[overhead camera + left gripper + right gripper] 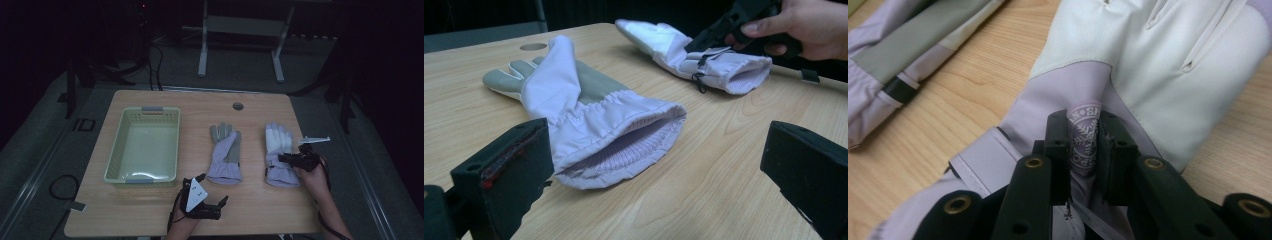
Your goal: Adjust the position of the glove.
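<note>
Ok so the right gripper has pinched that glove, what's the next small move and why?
Probably lift the right gripper a little. Its fingers are shut on a fold of the right-hand glove, which lies flat on the table, and the basket stands off to the left, so the glove likely has to come clear of the wood first.

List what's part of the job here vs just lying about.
In the job: right glove, pinched by the right gripper; left glove; left gripper, open near its cuff.
Lying about: basket, cables on the floor.
</note>
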The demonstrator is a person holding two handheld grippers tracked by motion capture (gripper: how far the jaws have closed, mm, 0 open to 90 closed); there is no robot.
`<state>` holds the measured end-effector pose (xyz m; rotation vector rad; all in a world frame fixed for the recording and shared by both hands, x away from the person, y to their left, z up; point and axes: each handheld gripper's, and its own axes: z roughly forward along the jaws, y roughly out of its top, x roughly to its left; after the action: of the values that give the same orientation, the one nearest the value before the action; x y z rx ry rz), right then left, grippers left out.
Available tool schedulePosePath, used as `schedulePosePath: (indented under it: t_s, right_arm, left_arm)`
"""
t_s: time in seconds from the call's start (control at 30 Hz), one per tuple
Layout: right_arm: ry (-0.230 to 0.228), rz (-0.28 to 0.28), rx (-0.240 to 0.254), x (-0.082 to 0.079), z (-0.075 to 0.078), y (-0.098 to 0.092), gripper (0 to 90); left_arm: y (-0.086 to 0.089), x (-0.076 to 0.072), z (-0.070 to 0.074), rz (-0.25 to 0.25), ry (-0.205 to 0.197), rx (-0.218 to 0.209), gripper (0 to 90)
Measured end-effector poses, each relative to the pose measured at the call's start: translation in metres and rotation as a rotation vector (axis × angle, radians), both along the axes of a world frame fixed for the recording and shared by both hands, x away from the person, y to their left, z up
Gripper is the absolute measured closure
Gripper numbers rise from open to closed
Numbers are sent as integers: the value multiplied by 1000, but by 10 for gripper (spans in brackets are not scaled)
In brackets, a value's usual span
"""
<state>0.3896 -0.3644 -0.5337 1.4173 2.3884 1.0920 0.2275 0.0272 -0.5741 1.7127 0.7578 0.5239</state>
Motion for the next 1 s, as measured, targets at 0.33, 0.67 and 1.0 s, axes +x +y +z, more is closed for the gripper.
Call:
schedulePosePath:
  t_s: [0.33, 0.67, 1.0]
  right_arm:
    - [-64, -52, 35, -16, 46, -14, 795]
    - [-122, -69, 40, -20, 92, 2, 795]
    - [-140, -28, 35, -23, 122, 43, 795]
  left_arm:
    - [0, 0, 0, 2, 2, -1, 6]
    - [0, 0, 0, 11, -1, 1, 6]
    - [0, 0, 0, 8, -5, 2, 6]
